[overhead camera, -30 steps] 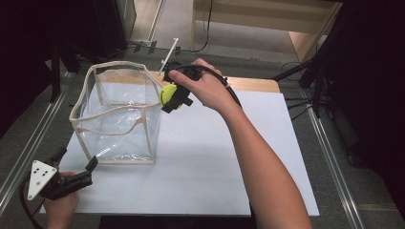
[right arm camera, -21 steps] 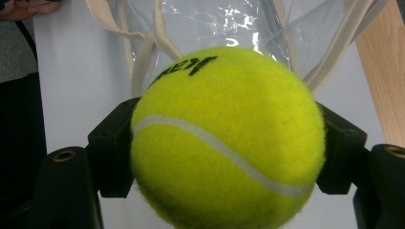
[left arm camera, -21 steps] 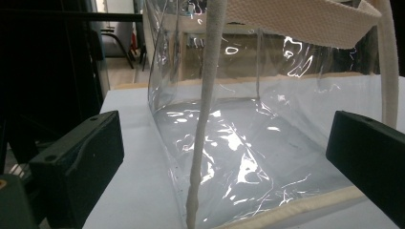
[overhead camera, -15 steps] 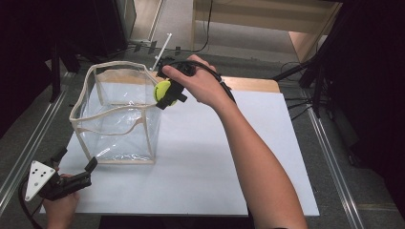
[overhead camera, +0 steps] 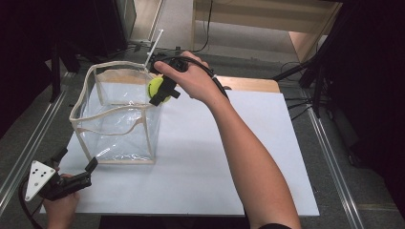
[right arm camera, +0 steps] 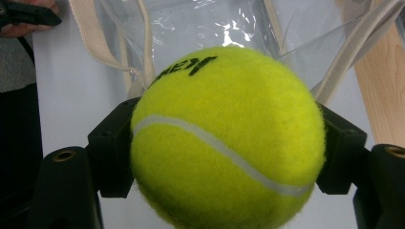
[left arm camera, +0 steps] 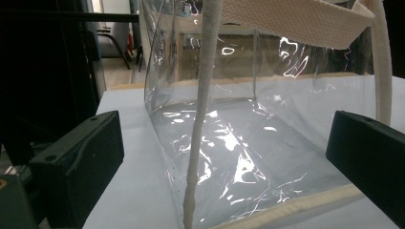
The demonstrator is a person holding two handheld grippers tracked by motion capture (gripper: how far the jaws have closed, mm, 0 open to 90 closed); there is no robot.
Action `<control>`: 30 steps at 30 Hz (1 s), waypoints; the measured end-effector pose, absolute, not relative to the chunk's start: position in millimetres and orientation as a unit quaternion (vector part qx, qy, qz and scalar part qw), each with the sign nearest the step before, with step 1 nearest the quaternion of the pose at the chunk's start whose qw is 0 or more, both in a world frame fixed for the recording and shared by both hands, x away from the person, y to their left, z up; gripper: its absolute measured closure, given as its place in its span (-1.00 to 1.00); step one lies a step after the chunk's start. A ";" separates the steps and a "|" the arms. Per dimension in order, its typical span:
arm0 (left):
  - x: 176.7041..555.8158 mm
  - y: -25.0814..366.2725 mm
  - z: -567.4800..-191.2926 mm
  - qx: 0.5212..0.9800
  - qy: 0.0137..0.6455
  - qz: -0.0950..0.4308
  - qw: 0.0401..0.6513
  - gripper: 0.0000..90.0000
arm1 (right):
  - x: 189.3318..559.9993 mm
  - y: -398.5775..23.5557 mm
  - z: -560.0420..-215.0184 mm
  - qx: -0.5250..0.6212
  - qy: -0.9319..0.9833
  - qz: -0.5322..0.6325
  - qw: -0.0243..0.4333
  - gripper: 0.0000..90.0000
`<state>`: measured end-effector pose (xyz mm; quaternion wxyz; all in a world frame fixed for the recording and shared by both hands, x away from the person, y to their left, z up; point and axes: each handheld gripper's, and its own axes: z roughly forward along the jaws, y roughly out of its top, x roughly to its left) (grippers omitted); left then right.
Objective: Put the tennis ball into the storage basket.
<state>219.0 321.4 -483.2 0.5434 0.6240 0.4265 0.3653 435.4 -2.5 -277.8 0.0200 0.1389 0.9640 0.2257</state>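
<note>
White board (overhead camera: pixel 200 167) covers the table, the biggest thing we see, and on its left part stands the bag (overhead camera: pixel 117 119), a clear plastic box shape with cream fabric trim along rim and edges, open at the top. We see nothing inside it; the floor of the bag is bare in the left gripper view. Beyond the board a strip of pale wood (overhead camera: pixel 253 85) shows at the far edge.

We hold the right gripper (overhead camera: pixel 160 93) at the bag's far right corner, about level with the rim, its jaws clamped on the ball (overhead camera: pixel 156 87). In the right gripper view the ball (right arm camera: pixel 227 138) sits squarely between the two black jaws, pressed from both sides, with the bag's open mouth just behind it. We judge that the carry is nearly done: the ball is picked up and brought to the rim, but it is not yet over the middle of the opening and not yet let go. What is left is to move it in over the mouth and open the jaws.

Our left gripper (overhead camera: pixel 76 179) rests low at the near left corner of the board, just beside the bag's near wall, jaws wide apart and holding nothing.

On the ball, black lettering runs upside down near the top; we cannot read it surely.
</note>
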 end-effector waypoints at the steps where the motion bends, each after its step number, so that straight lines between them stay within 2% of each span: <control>1: 218.9 321.5 -483.1 0.624 0.427 0.365 0.543 -1.00 | 435.7 -1.2 -277.4 0.140 0.964 0.226 0.021 -0.48; 30: 218.7 320.6 -483.1 0.625 0.425 0.363 0.545 -1.00 | 451.5 19.9 -289.0 0.149 0.964 0.218 0.015 -0.48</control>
